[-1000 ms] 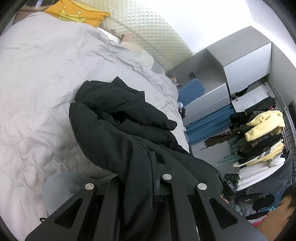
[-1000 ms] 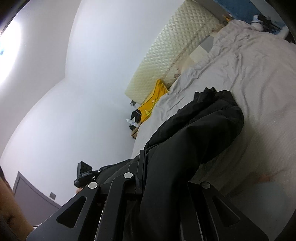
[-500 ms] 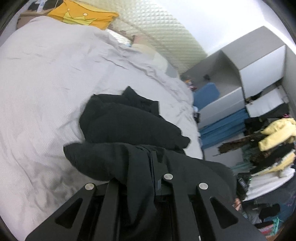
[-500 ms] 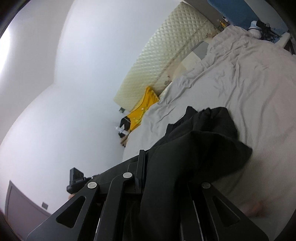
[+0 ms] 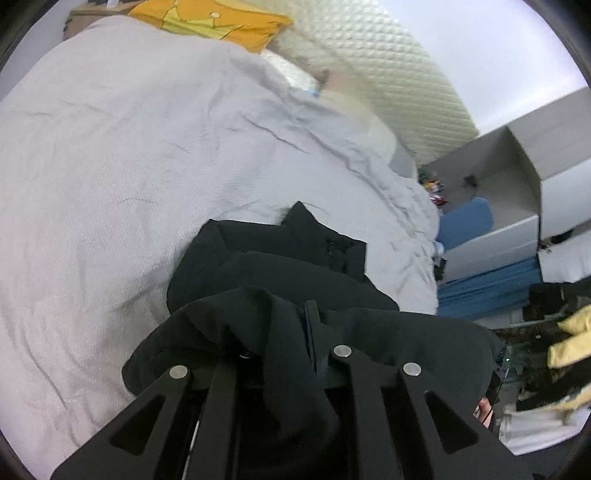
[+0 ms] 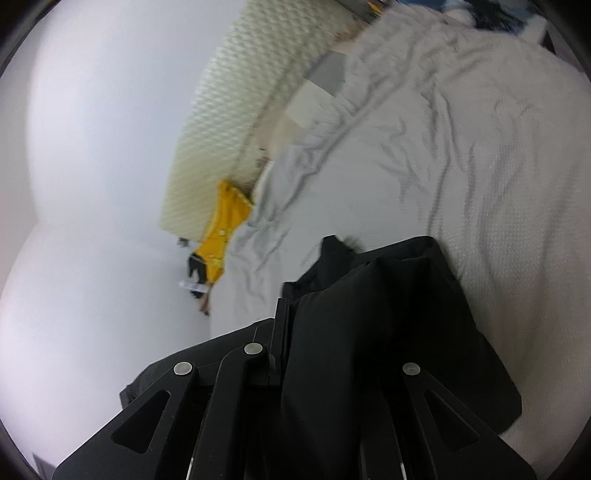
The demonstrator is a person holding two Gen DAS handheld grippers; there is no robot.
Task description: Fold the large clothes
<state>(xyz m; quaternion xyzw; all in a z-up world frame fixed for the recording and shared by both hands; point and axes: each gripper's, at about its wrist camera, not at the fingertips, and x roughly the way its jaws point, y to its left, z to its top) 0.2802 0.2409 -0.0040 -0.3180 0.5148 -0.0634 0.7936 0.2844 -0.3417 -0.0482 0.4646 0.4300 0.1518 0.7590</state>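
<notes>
A large black garment [image 5: 280, 269] lies bunched on the grey bed sheet [image 5: 110, 147], its far part folded over itself. My left gripper [image 5: 291, 332] is shut on a fold of the black cloth, which drapes over both fingers and hides the tips. In the right wrist view the same garment [image 6: 388, 314] hangs over my right gripper [image 6: 295, 332], which is shut on another edge of it. The bed sheet [image 6: 480, 147] spreads beyond it.
A yellow pillow [image 5: 210, 18] lies at the head of the bed by the quilted cream headboard [image 5: 388, 66]; it also shows in the right wrist view [image 6: 221, 225]. Grey cabinets [image 5: 517, 166] and a rack of clothes [image 5: 554, 350] stand right of the bed.
Both grippers have carried the held edge of the black garment forward over the rest of it, toward the head of the bed. The garment now looks shorter and more bunched.
</notes>
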